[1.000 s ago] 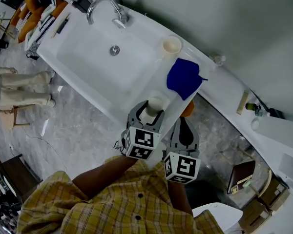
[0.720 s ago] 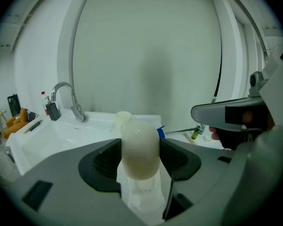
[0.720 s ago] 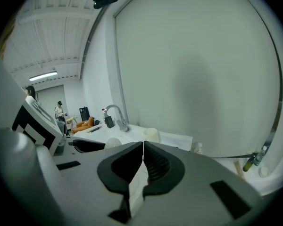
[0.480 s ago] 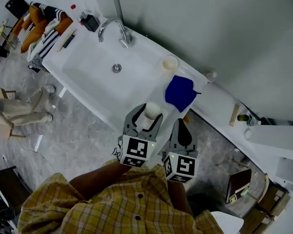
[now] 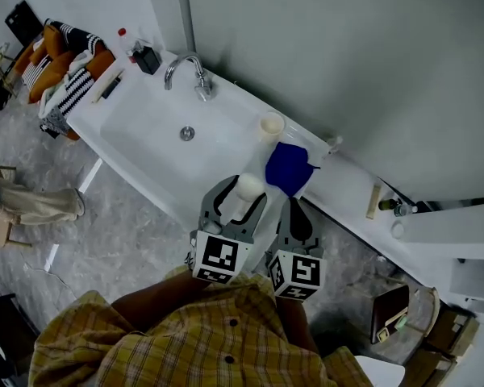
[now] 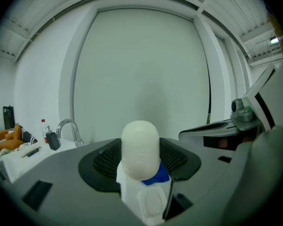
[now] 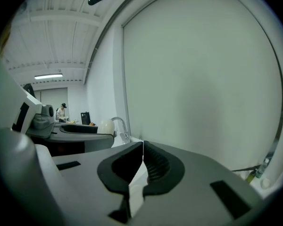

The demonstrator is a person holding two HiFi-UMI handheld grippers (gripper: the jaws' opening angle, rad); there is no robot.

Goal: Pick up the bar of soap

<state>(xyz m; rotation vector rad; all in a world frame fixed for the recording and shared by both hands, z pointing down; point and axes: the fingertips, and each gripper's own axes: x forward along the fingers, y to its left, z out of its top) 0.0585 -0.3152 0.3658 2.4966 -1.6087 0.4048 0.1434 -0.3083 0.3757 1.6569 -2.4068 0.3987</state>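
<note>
The bar of soap [image 5: 248, 187] is a white rounded oval, held upright between the jaws of my left gripper [image 5: 242, 192], which is shut on it above the sink counter's front edge. In the left gripper view the soap [image 6: 140, 147] fills the middle between the dark pads of the left gripper [image 6: 140, 160]. My right gripper [image 5: 294, 210] hangs just to the right, shut and holding nothing. In the right gripper view, the right gripper [image 7: 142, 161] has its jaws closed together.
A white sink counter [image 5: 137, 147] with a chrome faucet [image 5: 195, 75] lies ahead. On it are a blue cloth [image 5: 287, 166], a small cream cup [image 5: 272, 124] and bottles [image 5: 137, 51]. Striped and orange towels [image 5: 60, 75] sit at the left end. A person's legs [image 5: 32, 204] show on the floor.
The sink counter now looks smaller and farther below both grippers. My left gripper stays shut on the soap throughout. The person on the floor at left has shifted.
</note>
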